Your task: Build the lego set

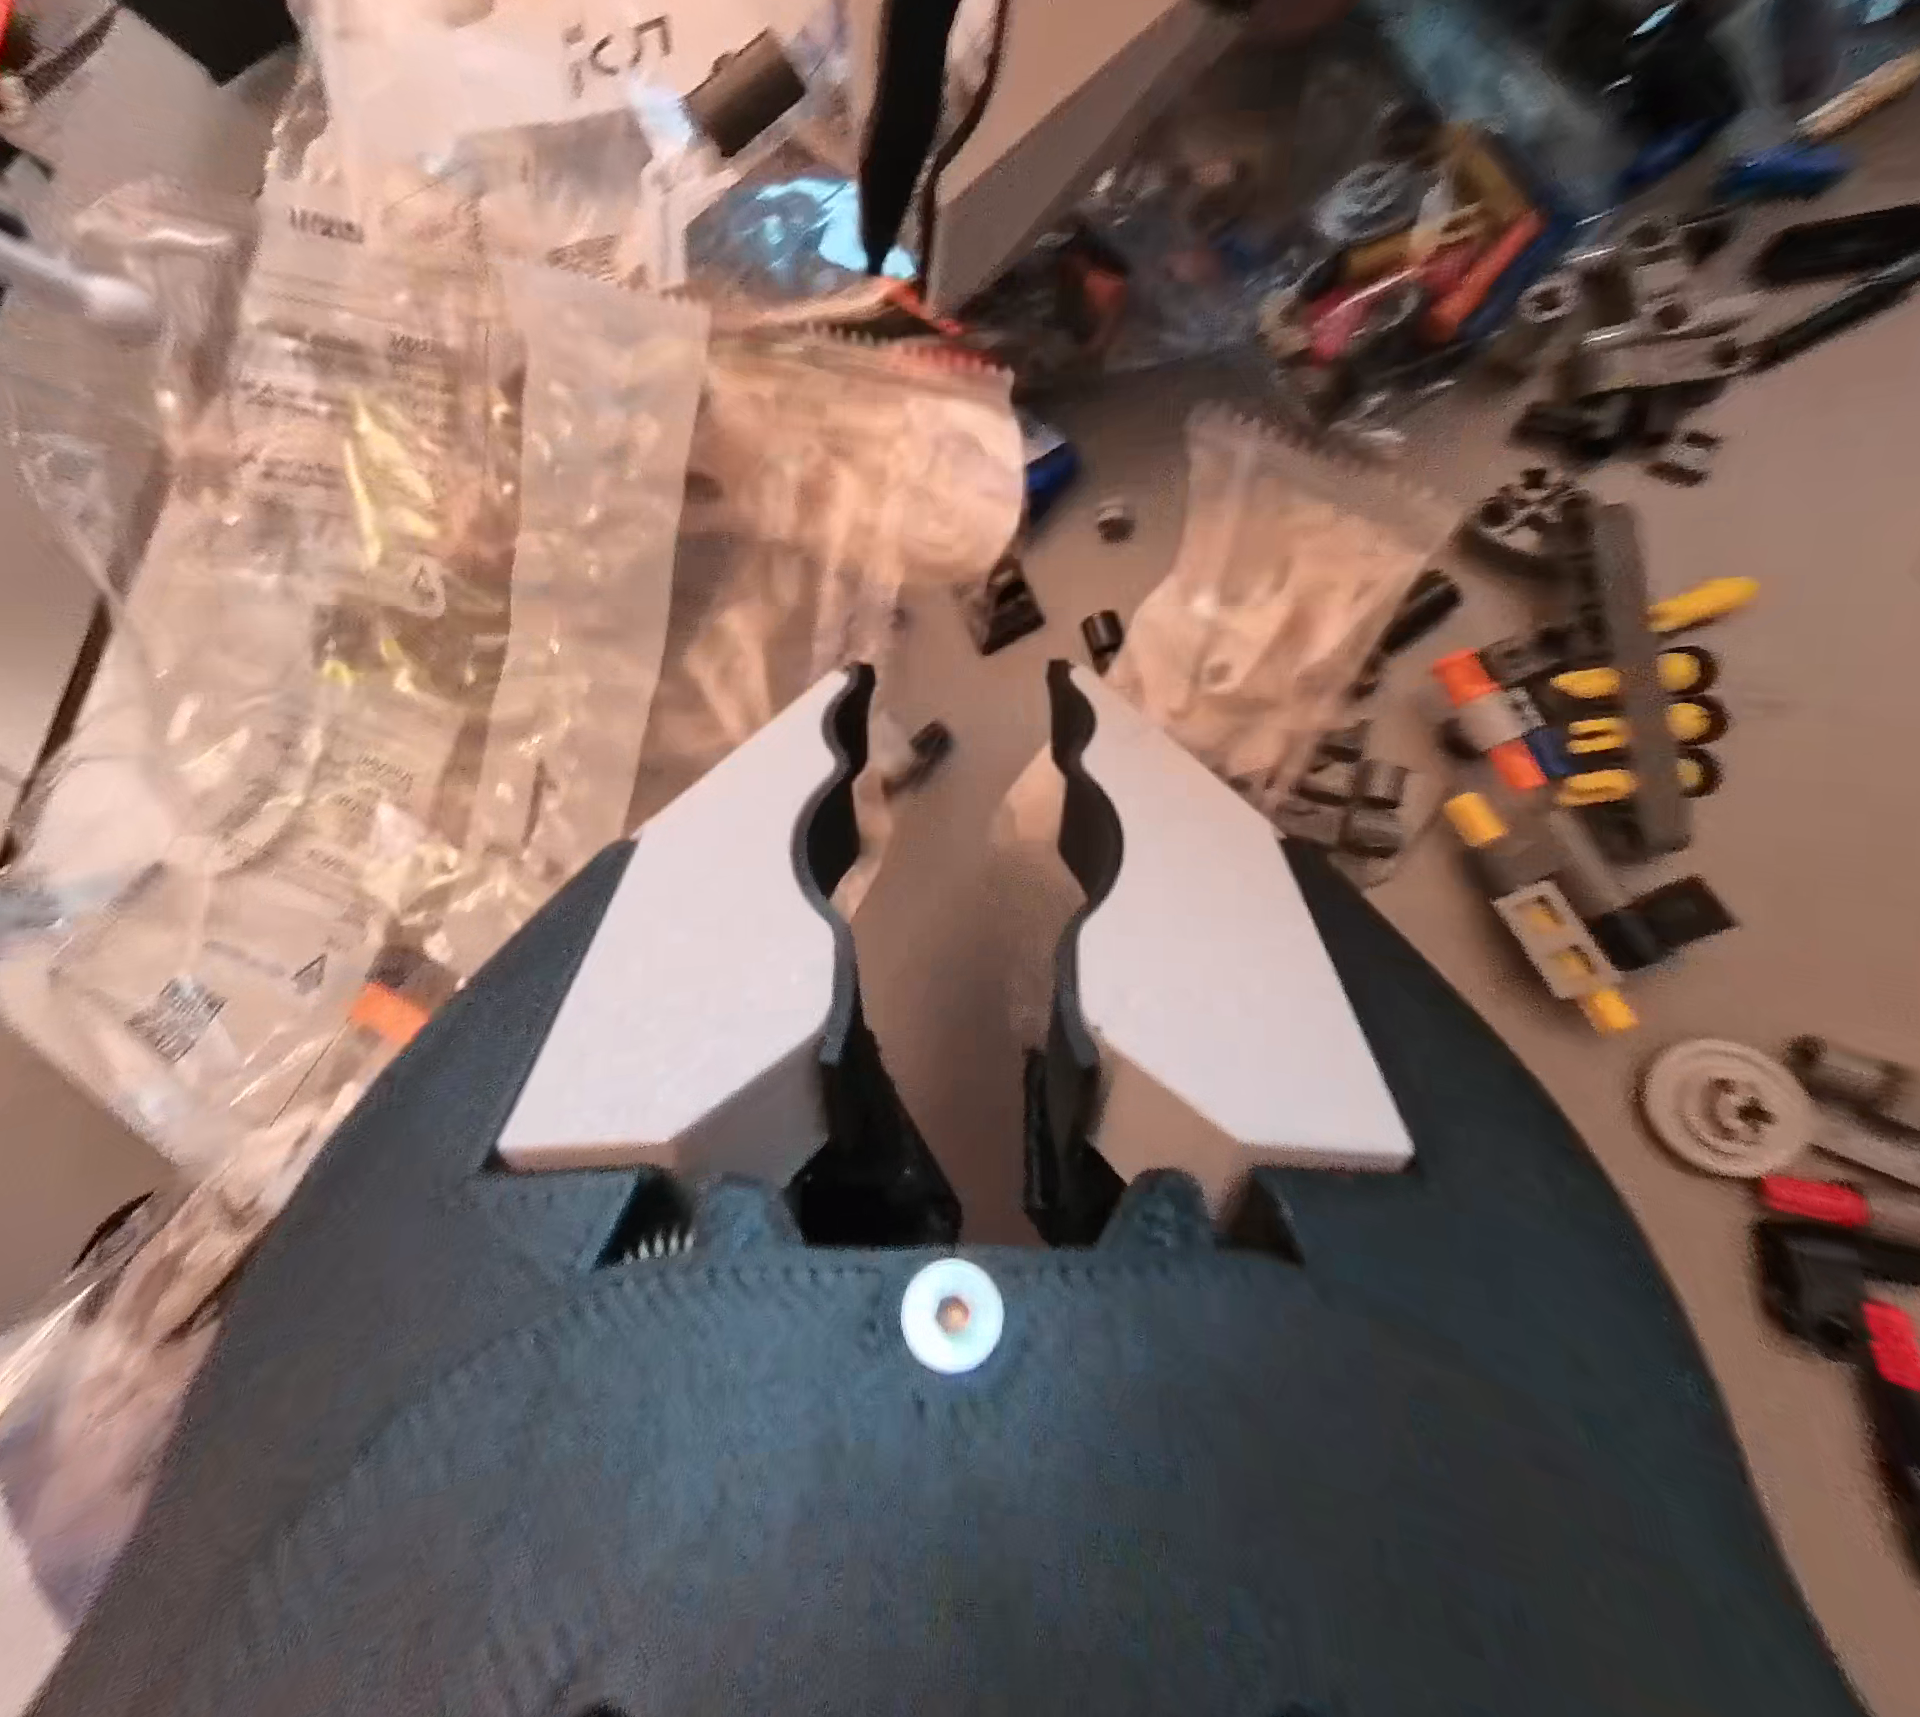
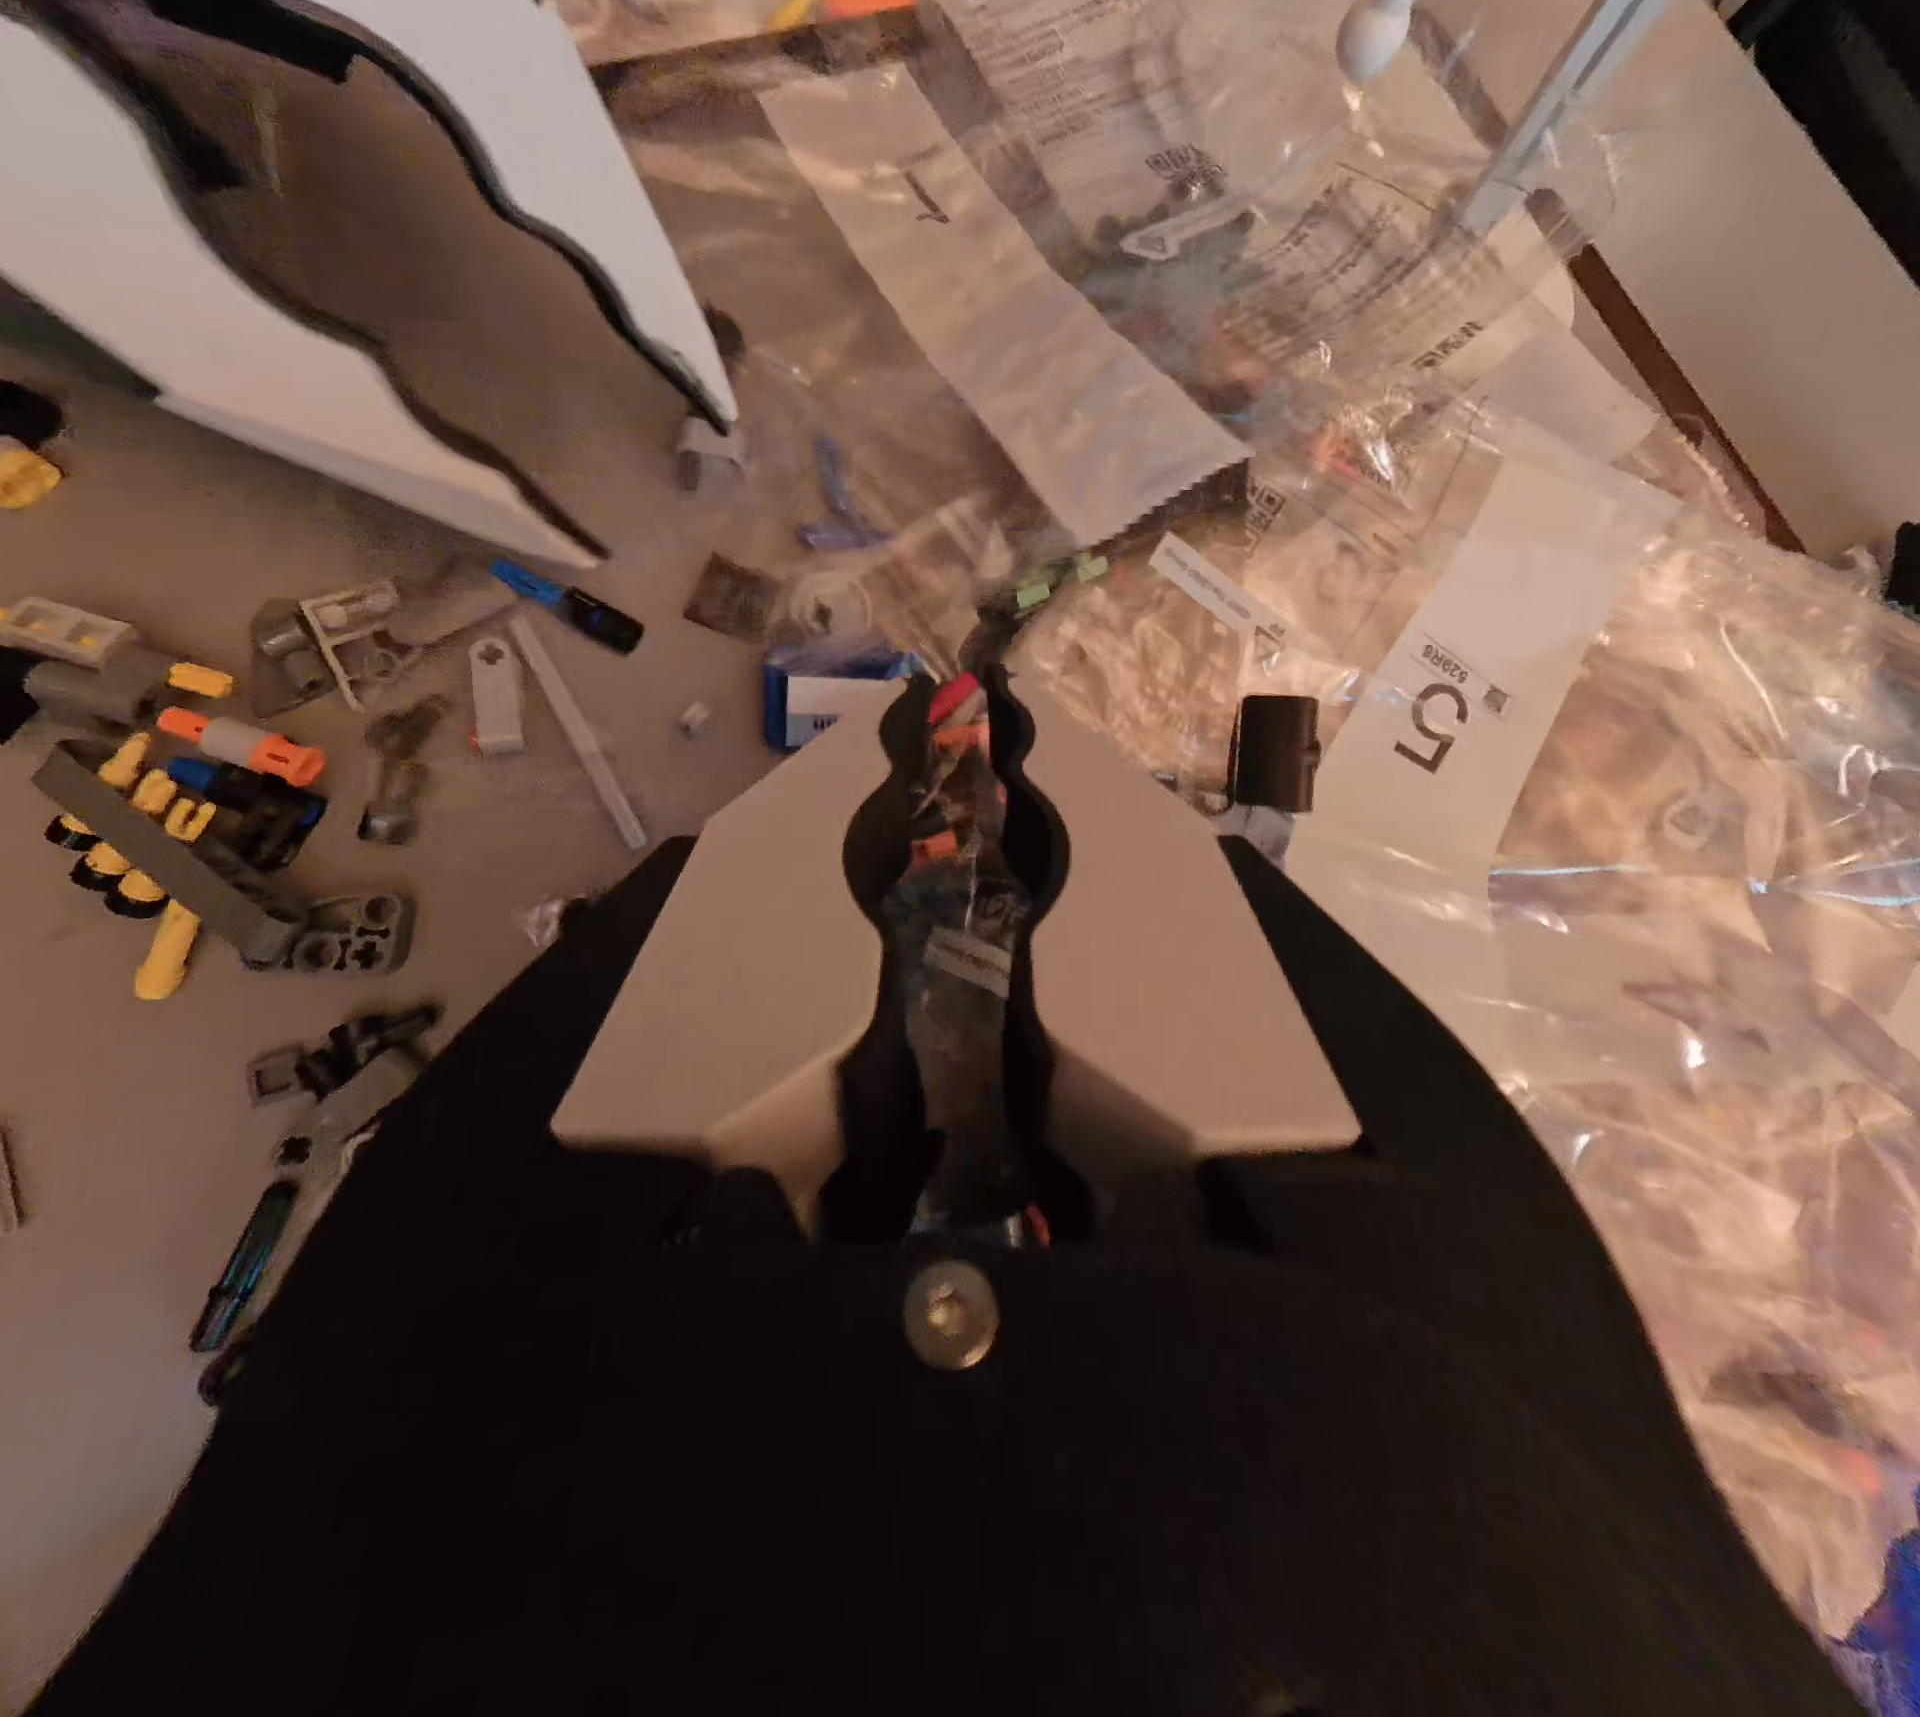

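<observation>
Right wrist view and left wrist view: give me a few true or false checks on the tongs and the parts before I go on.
1. The right tongs are shut on a clear plastic bag of parts. True.
2. The left tongs grip a yellow piece. False: they are open and empty.
3. Loose pieces lie on the table. True.
4. All the bags sit stacked in a box. False: the plastic bags lie spread on the table.

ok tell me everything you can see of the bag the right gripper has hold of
The bag is clear crinkly plastic, packed with small red, orange, blue and dark pieces. The right gripper is shut on it, so it runs up the narrow gap between the white fingers. Its top pokes out at the tips, above the grey table.
</observation>
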